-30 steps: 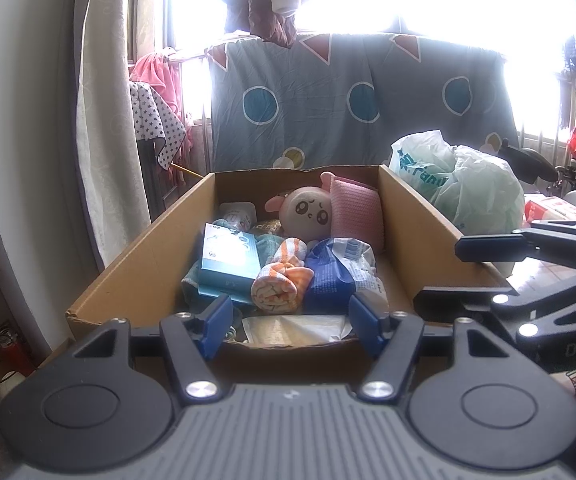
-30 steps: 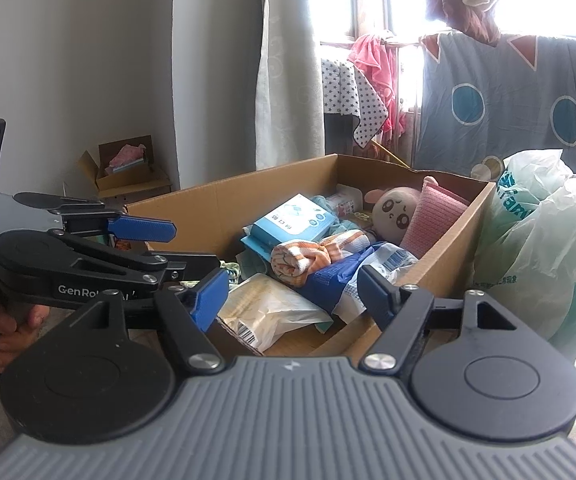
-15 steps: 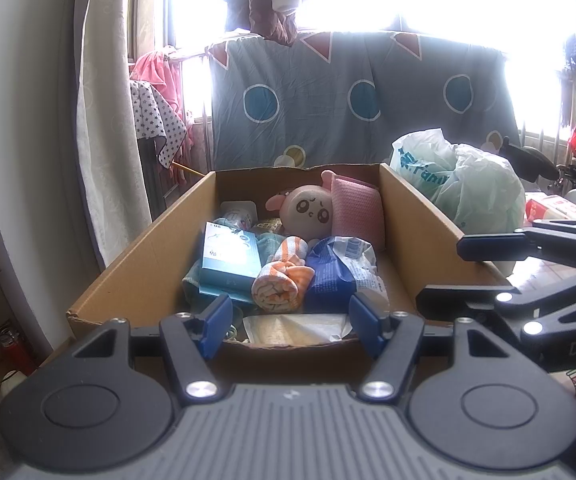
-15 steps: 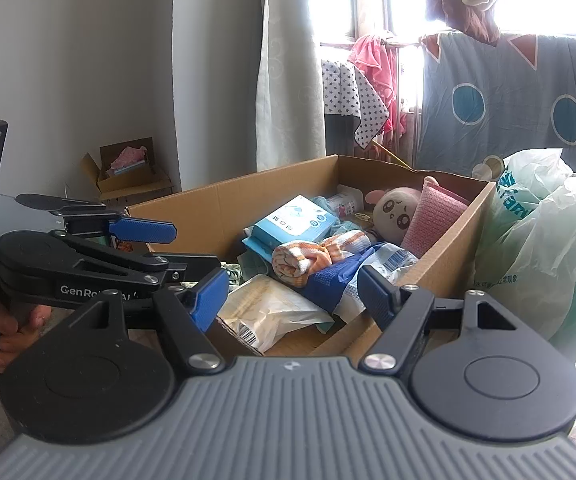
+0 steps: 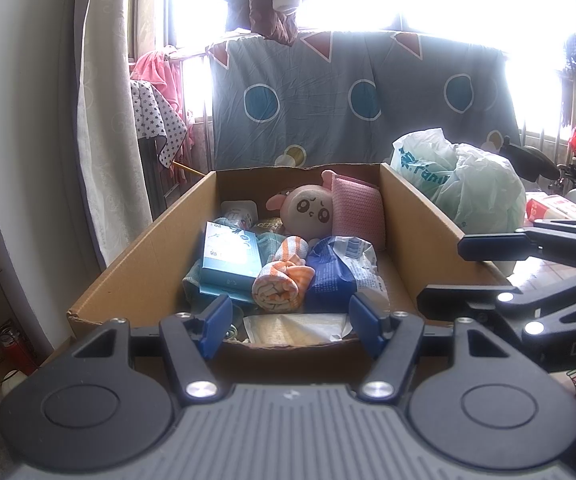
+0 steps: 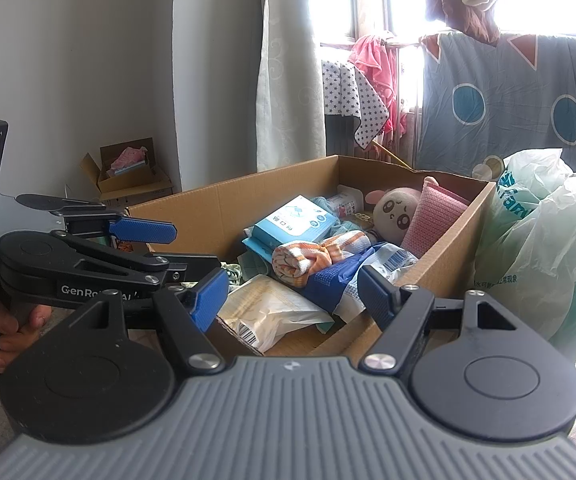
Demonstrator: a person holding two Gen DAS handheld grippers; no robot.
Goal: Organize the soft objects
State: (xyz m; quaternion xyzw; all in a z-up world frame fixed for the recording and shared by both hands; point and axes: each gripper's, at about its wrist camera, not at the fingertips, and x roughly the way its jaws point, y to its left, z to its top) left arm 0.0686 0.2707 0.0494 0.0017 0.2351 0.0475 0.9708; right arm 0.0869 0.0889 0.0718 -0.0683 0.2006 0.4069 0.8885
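Open brown cardboard box (image 5: 140, 264) in front of both tools, packed with soft items. Against the far wall: round beige plush doll with a drawn face (image 5: 307, 210), touching a pink knitted cushion (image 5: 357, 212) that stands upright along the box's right wall. In front of the doll: orange-and-white striped rolled towel (image 5: 282, 278), lying between a light blue tissue box (image 5: 230, 258) on its left and a dark blue plastic wipes pack (image 5: 333, 276) on its right. The towel touches both. A teal cloth (image 5: 192, 280) shows under the tissue box. Nearest the front wall: a cream plastic-wrapped packet (image 6: 264, 308), flat on the box floor, barcode visible in the right wrist view.

Left hand-held gripper (image 5: 289, 320): blue-padded fingers spread apart, nothing between them, poised at the front edge of the box, above the cream packet. Not touching any item.

Right hand-held gripper (image 6: 291, 292): fingers also spread apart, empty, at the front right corner of the box. In the left wrist view it appears at the right, beside the box's right wall.

Outside the box, just beside its right wall: a crumpled white-and-green plastic bag (image 6: 535, 240). Behind: a grey-blue bedsheet with blue circles (image 5: 347, 100) hung before a bright window.
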